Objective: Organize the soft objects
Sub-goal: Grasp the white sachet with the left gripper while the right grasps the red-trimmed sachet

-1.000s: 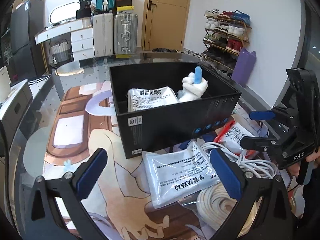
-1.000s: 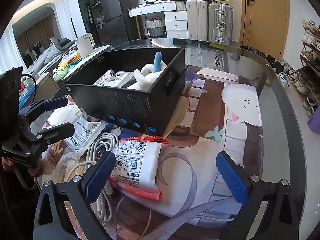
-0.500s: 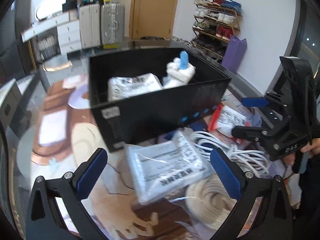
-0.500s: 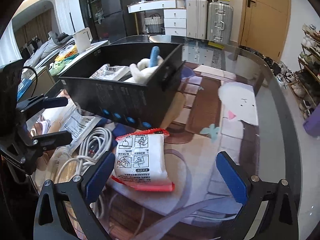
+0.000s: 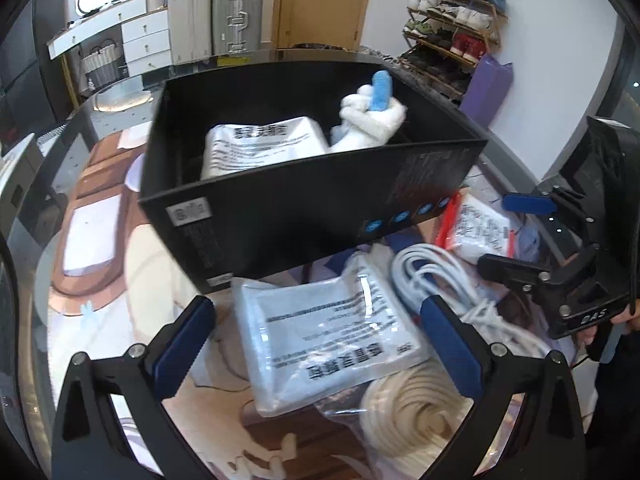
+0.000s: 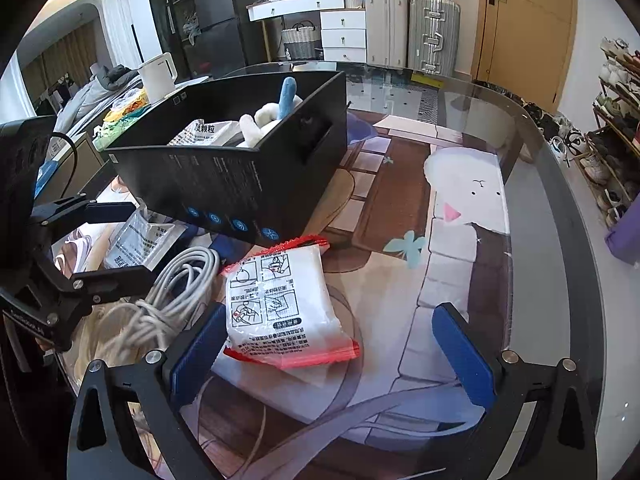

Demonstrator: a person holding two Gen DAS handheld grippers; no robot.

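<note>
Left wrist view: left gripper (image 5: 318, 330) hangs over the white sachet pack (image 5: 326, 332), jaws spread wide and gripping nothing, the pack lying flat between the two blue pads and partly over the cream rope coil (image 5: 416, 408) at 5 o'clock. White cable bundle (image 5: 432, 280) lies just beside the pack at 3 o'clock. Black box (image 5: 304, 208) stands at 12 o'clock, already holding a second white pack (image 5: 264, 144) and a white-and-blue plush toy (image 5: 372, 116). Judgement: the step in hand is the pickup of the sachet pack; it is slack film, so the jaws should come down squarely across its middle and take a fold of the body, not a corner, keeping the right pad clear of cable and rope so neither is dragged along. Right wrist view: right gripper (image 6: 328, 348) also stands wide open and holds nothing; the red-edged pack (image 6: 280, 296) lies on the printed table mat (image 6: 460, 240) against the left pad, toward 10 o'clock, not centred. Judgement: this gripper needs shifting toward 9 o'clock before closing, or the pack may slide out. The cable bundle adjoins that pack on the 9 o'clock side. The box's open top gives ample room for a drop from above.
</note>
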